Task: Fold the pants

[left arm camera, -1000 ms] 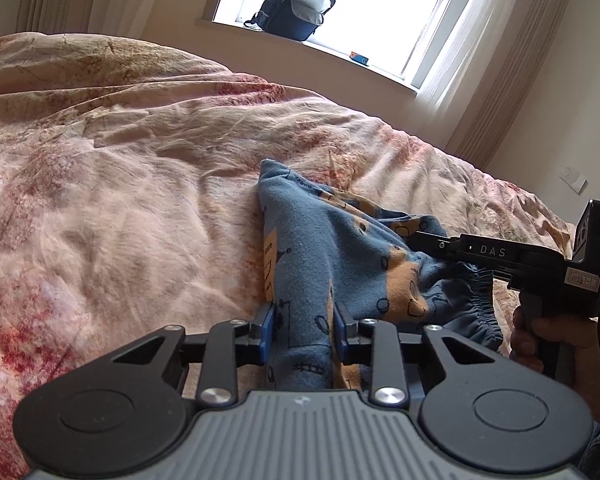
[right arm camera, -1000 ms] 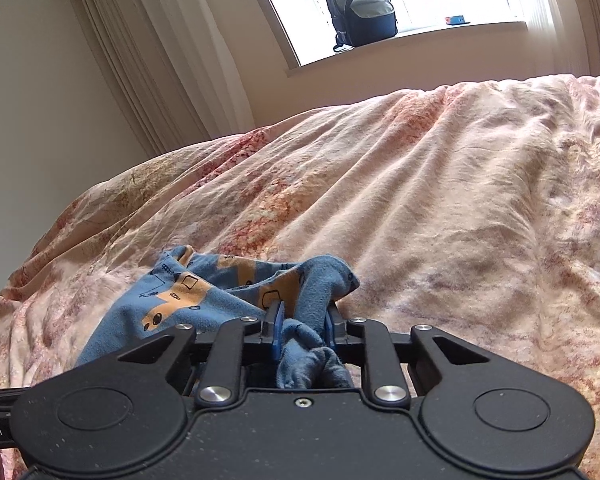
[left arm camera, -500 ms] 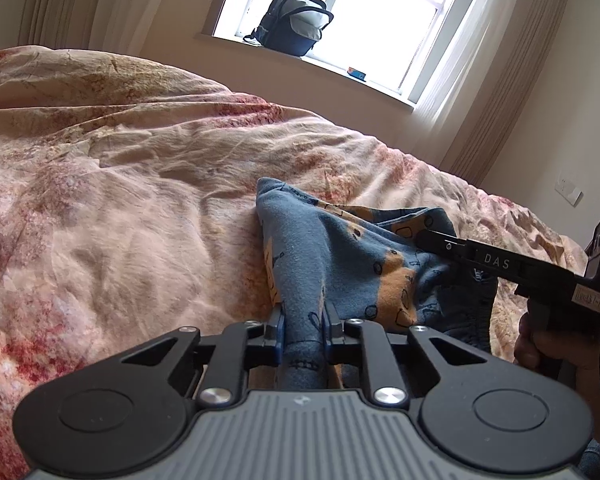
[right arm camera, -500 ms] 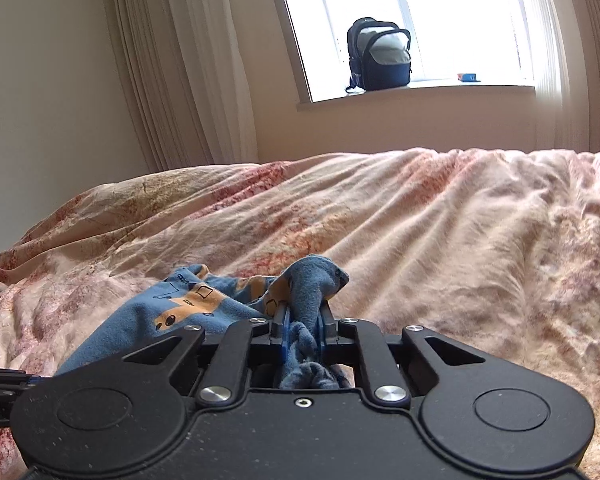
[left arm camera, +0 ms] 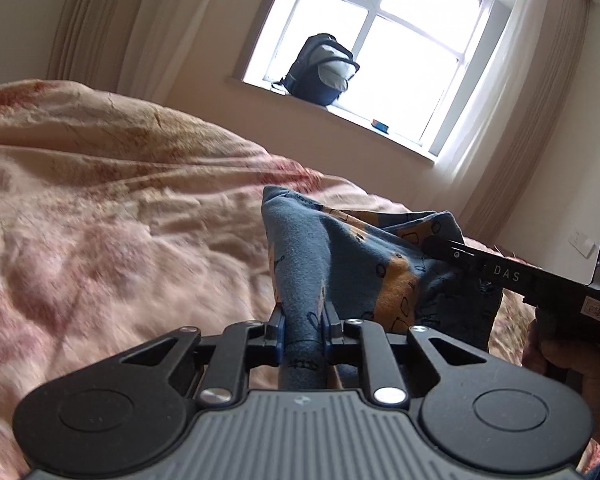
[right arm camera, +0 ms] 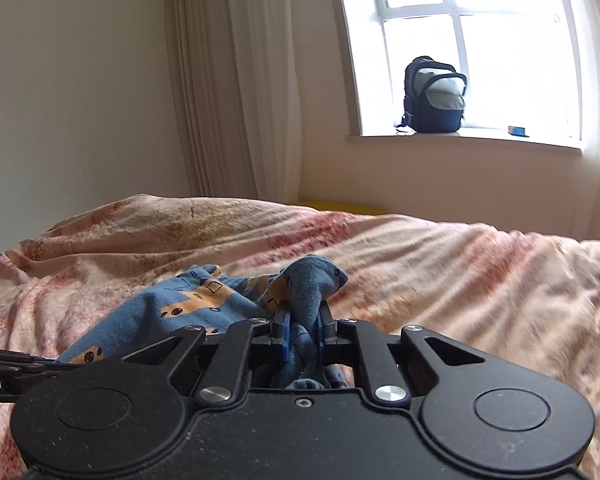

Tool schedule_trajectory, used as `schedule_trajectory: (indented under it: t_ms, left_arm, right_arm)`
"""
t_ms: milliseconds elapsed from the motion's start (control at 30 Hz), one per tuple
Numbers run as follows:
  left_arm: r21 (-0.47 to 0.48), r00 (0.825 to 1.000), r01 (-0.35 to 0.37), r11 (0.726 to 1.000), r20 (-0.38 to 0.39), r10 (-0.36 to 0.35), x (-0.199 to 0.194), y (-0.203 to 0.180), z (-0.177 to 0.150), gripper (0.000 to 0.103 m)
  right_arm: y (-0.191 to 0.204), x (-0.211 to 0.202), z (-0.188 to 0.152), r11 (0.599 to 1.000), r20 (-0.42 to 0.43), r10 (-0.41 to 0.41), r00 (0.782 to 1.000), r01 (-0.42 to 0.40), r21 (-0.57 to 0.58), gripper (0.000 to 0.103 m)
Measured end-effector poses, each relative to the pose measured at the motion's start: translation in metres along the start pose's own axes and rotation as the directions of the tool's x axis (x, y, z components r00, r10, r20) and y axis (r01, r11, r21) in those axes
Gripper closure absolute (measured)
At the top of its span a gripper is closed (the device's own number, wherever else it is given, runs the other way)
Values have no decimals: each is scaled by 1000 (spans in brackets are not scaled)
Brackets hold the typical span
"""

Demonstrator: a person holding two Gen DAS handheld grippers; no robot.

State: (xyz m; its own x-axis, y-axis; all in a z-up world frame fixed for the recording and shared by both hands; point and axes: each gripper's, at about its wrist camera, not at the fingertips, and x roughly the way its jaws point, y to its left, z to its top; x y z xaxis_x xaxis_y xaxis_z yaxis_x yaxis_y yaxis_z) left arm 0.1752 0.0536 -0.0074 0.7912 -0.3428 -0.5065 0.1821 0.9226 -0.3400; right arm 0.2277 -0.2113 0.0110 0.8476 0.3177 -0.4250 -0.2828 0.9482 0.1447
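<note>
Jaws of both grippers pinch bunched pants (left arm camera: pixel 340 264) above the bed (left arm camera: pixel 120 220).

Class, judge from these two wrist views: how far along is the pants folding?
Done: both grippers have a grip. The left gripper and the right gripper are each shut on a bunch of the blue pants.
In hand: the cloth is held up above the bedspread.
Left: everything else; the pants are crumpled, with no neat fold showing.
</note>
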Motion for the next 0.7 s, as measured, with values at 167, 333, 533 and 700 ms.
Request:
schedule_trajectory:
  t_ms: [167, 333, 533, 700]
  left_arm:
    - [-45, 997, -12, 999, 73, 16, 7, 21, 20, 84]
    - [-23, 992, -49, 999, 112, 51, 27, 46, 24, 84]
    - [-86, 994, -88, 992, 59, 93, 45, 71, 19, 84]
    - [-107, 995, -101, 989, 14, 103, 53, 81, 12, 84]
  right_arm:
    - [12, 28, 24, 999, 15, 25, 1000, -24, -39, 90]
    - [25, 75, 43, 997, -23, 33, 999, -35, -71, 90]
    - [41, 124, 37, 994, -114, 34, 993, -46, -100, 90]
    - [44, 142, 21, 993, -162, 20, 987, -40, -115, 90]
